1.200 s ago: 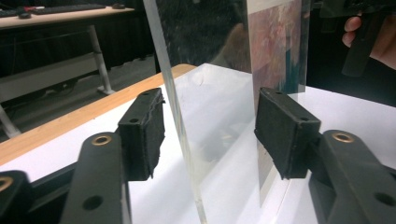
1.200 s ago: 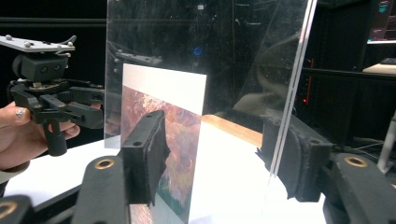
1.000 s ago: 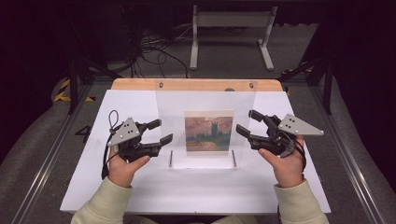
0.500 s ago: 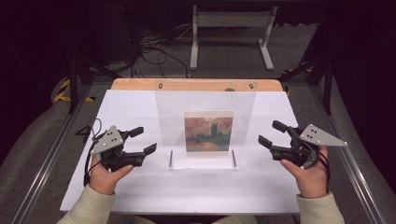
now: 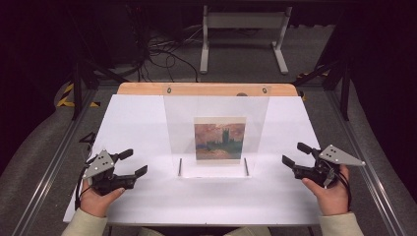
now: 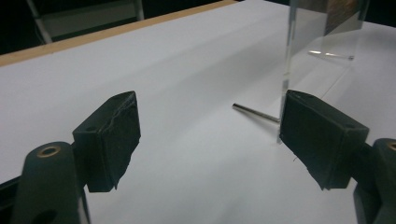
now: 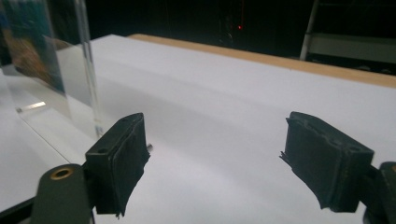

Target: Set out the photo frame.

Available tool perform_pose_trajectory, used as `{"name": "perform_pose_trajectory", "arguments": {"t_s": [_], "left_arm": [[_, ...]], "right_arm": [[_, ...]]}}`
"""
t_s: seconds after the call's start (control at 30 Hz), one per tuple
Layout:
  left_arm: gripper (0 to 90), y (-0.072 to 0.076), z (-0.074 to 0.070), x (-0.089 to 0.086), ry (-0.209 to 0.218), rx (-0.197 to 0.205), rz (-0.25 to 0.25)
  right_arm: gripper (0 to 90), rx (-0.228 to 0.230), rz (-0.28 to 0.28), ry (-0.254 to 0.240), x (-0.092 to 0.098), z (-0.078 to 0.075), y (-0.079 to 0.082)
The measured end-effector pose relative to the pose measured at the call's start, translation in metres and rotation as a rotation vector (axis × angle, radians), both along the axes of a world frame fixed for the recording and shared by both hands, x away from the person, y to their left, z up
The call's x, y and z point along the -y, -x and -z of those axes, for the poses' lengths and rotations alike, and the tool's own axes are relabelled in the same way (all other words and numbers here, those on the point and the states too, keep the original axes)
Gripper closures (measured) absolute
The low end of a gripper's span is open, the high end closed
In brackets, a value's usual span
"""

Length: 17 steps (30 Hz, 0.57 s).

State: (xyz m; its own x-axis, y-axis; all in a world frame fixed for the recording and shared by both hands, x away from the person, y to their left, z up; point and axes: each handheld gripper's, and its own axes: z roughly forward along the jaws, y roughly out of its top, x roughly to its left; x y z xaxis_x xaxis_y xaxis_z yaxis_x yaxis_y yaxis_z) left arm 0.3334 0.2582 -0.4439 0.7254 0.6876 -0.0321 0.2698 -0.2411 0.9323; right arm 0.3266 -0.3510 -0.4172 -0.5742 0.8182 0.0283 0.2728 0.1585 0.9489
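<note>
A clear acrylic panel (image 5: 179,123) stands upright mid-table on two metal pins (image 5: 180,166), with a small painted landscape picture (image 5: 220,140) in it. My left gripper (image 5: 135,162) hovers low over the white board, left of the panel. Its jaws have just been opening and nothing is between them. In the left gripper view the panel's edge (image 6: 287,70) and a pin (image 6: 254,113) lie just beyond my left gripper (image 6: 210,135). My right gripper (image 5: 292,153) is right of the panel, jaws likewise just opened and empty. The right gripper view has the panel (image 7: 86,60) left of my right gripper (image 7: 215,149).
The white board (image 5: 133,118) ends in a wooden strip (image 5: 206,89) at its far edge. Behind it on the dark floor are a white metal stand (image 5: 243,29) and loose cables (image 5: 162,49). Metal rails (image 5: 44,172) run along both sides of the table.
Both hands have moved outward, away from the panel, and down toward the board and its near edge. Both pairs of jaws have spread wider. The panel and picture have not moved.
</note>
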Motion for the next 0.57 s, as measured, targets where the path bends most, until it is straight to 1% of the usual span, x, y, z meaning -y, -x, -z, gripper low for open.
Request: {"name": "perform_pose_trajectory", "arguments": {"t_s": [0.03, 0.07, 0.1, 0.13, 0.17, 0.2, 0.23, 0.27, 0.3, 0.33, 0.37, 0.43, 0.57], "left_arm": [[20.8, 0.0, 0.0, 0.0, 0.0, 0.0, 0.0], [20.8, -0.002, 0.005, -0.001, -0.006, -0.012, -0.014], [20.8, -0.005, 0.01, -0.002, -0.018, -0.026, -0.029], [21.0, -0.01, 0.018, -0.003, -0.026, -0.057, -0.04], [21.1, -0.01, 0.018, -0.003, -0.026, -0.057, -0.04], [21.2, -0.012, 0.021, -0.004, -0.037, -0.07, -0.051], [21.2, -0.013, 0.023, -0.005, -0.033, -0.081, -0.061], [21.1, -0.014, 0.022, -0.006, -0.025, -0.089, -0.066], [21.2, -0.014, 0.022, -0.007, -0.018, -0.097, -0.071], [21.1, -0.014, 0.023, -0.008, -0.012, -0.095, -0.073], [21.0, -0.014, 0.023, -0.007, -0.011, -0.089, -0.069], [21.0, -0.013, 0.022, -0.006, -0.021, -0.083, -0.068], [21.0, -0.012, 0.022, -0.006, -0.021, -0.085, -0.065]], "right_arm": [[20.9, 0.0, 0.0, 0.0, 0.0, 0.0, 0.0], [20.9, -0.015, 0.006, 0.029, 0.001, 0.011, -0.002], [20.9, -0.015, 0.006, 0.029, 0.001, 0.011, -0.002], [20.9, -0.03, 0.012, 0.051, 0.002, 0.021, -0.005], [20.9, -0.041, 0.014, 0.053, 0.003, 0.025, -0.006], [20.9, -0.064, 0.013, 0.053, 0.002, 0.03, -0.008], [20.9, -0.064, 0.013, 0.053, 0.002, 0.03, -0.008], [20.9, -0.076, 0.013, 0.061, 0.001, 0.033, -0.009], [21.1, -0.079, 0.008, 0.07, 0.001, 0.035, -0.009], [20.9, -0.076, 0.011, 0.076, 0.0, 0.034, -0.009], [20.9, -0.079, 0.012, 0.069, -0.001, 0.034, -0.009], [20.9, -0.099, 0.021, 0.059, -0.002, 0.035, -0.008], [20.9, -0.098, 0.025, 0.062, -0.002, 0.035, -0.009]]}}
